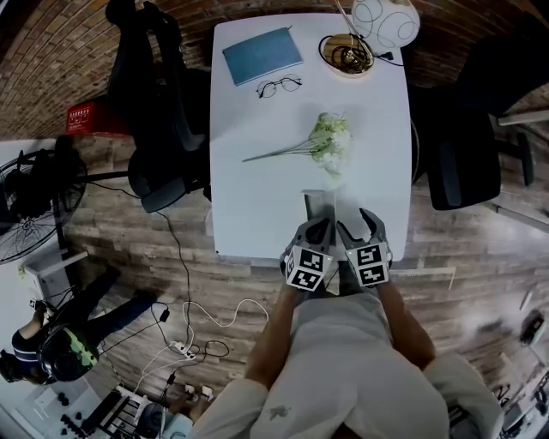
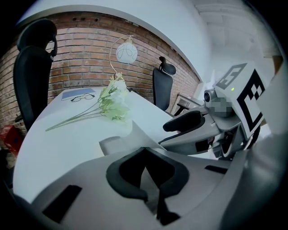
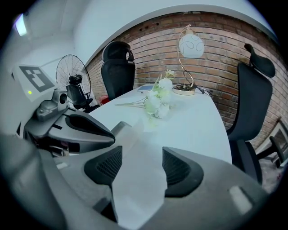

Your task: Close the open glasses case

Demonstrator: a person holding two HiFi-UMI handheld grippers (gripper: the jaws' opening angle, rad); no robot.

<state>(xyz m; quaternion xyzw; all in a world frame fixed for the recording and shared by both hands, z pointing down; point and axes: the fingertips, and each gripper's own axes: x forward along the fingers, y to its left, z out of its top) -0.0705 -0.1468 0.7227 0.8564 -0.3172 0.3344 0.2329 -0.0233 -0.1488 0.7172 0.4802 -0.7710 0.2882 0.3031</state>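
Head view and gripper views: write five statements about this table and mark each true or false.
The spectacles lie beside the blue notebook. True.
The flowers stand in a vase. False: they lie flat on the table.
The lamp is at the table's near end. False: far end.
The left gripper has its tongs wide apart. False: they are together.
The glasses case stands between the right gripper's tongs. True.
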